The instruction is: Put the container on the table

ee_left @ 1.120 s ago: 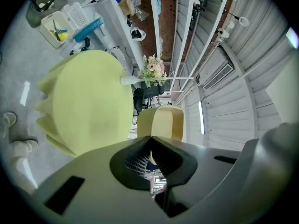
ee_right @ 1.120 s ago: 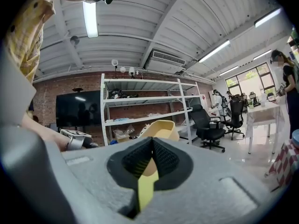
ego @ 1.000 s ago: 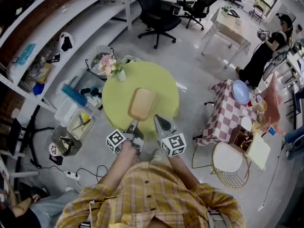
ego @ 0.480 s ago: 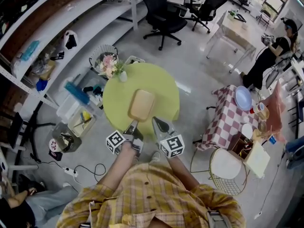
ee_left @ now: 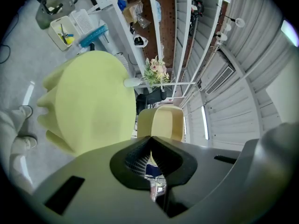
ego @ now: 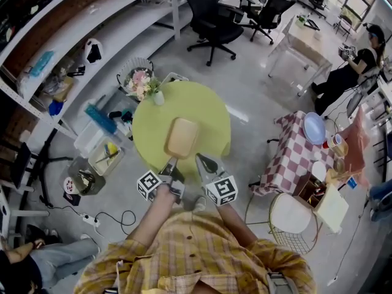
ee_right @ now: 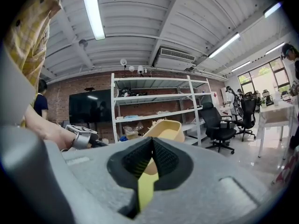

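A tan rectangular container [ego: 182, 136] shows over the round yellow-green table [ego: 211, 112]; I cannot tell whether it rests on the cloth or hangs just above it. My left gripper [ego: 172, 160] is shut at its near left corner. In the left gripper view the container [ee_left: 166, 121] starts right at the closed tips of the left gripper [ee_left: 150, 137]. My right gripper [ego: 198, 157] is shut at the near right corner. In the right gripper view the container [ee_right: 164, 129] runs down behind the closed tips of the right gripper [ee_right: 152, 139].
A small white vase of flowers [ego: 157, 95] stands at the table's far left edge. Bins and a storage box [ego: 103, 155] lie on the floor to the left, under shelving. A checkered table [ego: 300, 149] and a wire stool [ego: 293, 212] stand to the right, office chairs [ego: 211, 17] beyond.
Both grippers and the container keep the same places over the table. Only the head camera has shifted a little.
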